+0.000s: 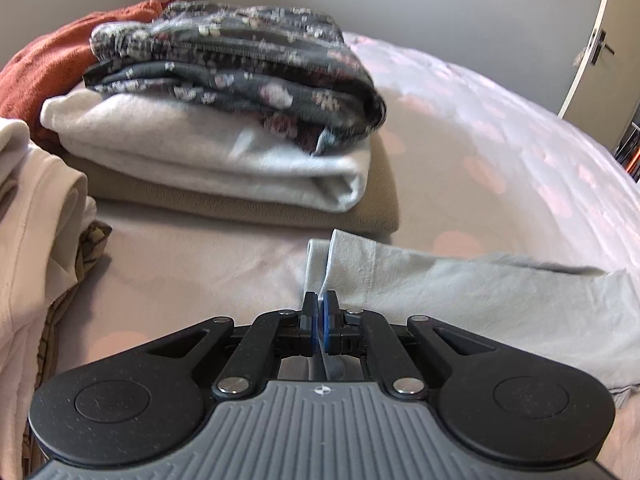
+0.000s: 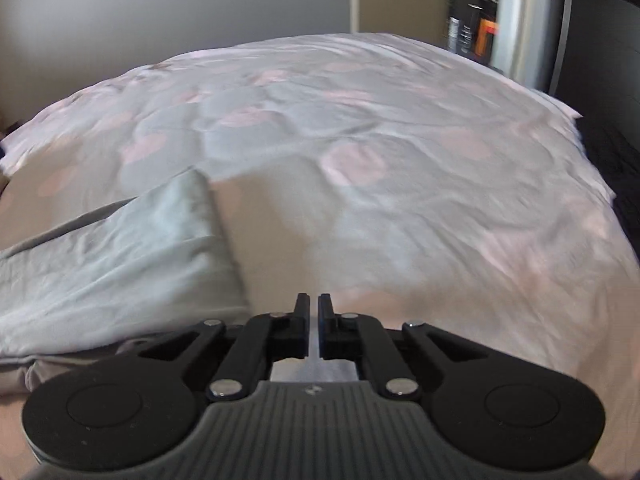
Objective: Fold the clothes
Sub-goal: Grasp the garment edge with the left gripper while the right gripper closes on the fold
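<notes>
From the left wrist, the left claw (image 1: pixel 320 304) is clenched on a corner of the pale green garment (image 1: pixel 480 296) lying on the bed (image 1: pixel 500 140) before a stack of folded clothes (image 1: pixel 224 120), while from the right wrist the right claw (image 2: pixel 314 306) is pinched closed on nothing, just right of that garment (image 2: pixel 120 256).

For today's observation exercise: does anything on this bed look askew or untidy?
Yes. On the folded stack, the dark floral garment sits crooked, its corner drooping over the white folded piece. The pale green garment lies flat.
</notes>
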A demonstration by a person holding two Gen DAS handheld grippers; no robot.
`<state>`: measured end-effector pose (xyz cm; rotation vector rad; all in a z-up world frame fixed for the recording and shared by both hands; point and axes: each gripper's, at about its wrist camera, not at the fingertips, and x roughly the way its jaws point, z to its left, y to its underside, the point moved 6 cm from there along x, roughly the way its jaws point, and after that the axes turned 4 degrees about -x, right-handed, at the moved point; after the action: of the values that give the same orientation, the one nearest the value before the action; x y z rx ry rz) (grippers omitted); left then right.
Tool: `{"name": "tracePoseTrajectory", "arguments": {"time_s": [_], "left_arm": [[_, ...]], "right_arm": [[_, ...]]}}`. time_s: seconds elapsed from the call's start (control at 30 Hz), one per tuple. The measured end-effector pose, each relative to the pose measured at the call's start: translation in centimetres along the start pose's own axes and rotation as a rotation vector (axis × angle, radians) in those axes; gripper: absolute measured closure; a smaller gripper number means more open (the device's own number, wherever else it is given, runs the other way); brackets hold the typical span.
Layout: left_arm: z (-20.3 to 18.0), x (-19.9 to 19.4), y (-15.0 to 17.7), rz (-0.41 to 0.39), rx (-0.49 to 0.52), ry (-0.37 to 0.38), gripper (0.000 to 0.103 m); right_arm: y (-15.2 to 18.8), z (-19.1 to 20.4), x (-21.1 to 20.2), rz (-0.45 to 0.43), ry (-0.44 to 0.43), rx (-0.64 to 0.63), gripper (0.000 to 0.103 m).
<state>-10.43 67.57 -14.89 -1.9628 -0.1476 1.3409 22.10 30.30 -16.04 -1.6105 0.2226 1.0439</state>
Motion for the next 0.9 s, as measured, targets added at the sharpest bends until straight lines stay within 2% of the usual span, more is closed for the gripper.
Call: {"name": "tracePoseTrajectory", "arguments": {"time_s": [0.03, 0.13, 0.2, 0.3, 0.4, 0.57, 0.6, 0.63, 0.67, 0.73, 0.87, 0.9], "left_arm": [[0.0, 0.1, 0.0, 0.004, 0.004, -0.002, 0.102], [-0.2, 0.2, 0.2, 0.014, 0.016, -0.009, 0.102], [-0.2, 0.3, 0.4, 0.019, 0.025, -0.014, 0.102], [-0.2, 0.1, 0.5, 0.019, 0.025, -0.011, 0.102], [-0.1, 0.2, 0.5, 0.022, 0.022, -0.008, 0.102], [-0.2, 0.5, 0.5, 0.027, 0.025, -0.009, 0.102], [-0.2, 0.5, 0.5, 0.027, 0.025, -0.01, 0.102], [-0.3, 0.5, 0.5, 0.028, 0.026, -0.01, 0.102], [-0.2, 0.5, 0.5, 0.03, 0.026, -0.01, 0.102], [0.0, 0.6, 0.6, 0.037, 0.028, -0.03, 0.103], [1.8, 1.8, 1.2, 0.096, 0.028, -0.161, 0.103], [2.2, 1.7, 1.1, 0.092, -0.007, -0.142, 0.103]], "right_arm": [[0.1, -0.5, 0.0, 0.014, -0.025, 0.039, 0.096], [0.6, 0.8, -0.4, 0.031, -0.133, 0.008, 0.088], [0.8, 2.6, -0.7, 0.017, -0.147, -0.083, 0.065], [1.0, 4.2, -0.3, 0.017, -0.112, -0.184, 0.067], [1.4, 4.0, 1.1, 0.067, -0.07, -0.194, 0.068], [1.0, 4.0, 1.4, 0.013, -0.091, -0.179, 0.067], [0.8, 4.1, 1.5, -0.007, -0.099, -0.172, 0.068], [0.7, 3.9, 1.3, -0.019, -0.107, -0.156, 0.074], [0.5, 3.8, 1.1, -0.032, -0.115, -0.14, 0.096], [0.5, 3.4, 1.0, -0.027, -0.107, -0.118, 0.095], [1.0, 2.3, 1.8, 0.037, -0.103, -0.05, 0.097], [1.0, 2.0, 1.6, 0.042, -0.087, -0.034, 0.097]]}}
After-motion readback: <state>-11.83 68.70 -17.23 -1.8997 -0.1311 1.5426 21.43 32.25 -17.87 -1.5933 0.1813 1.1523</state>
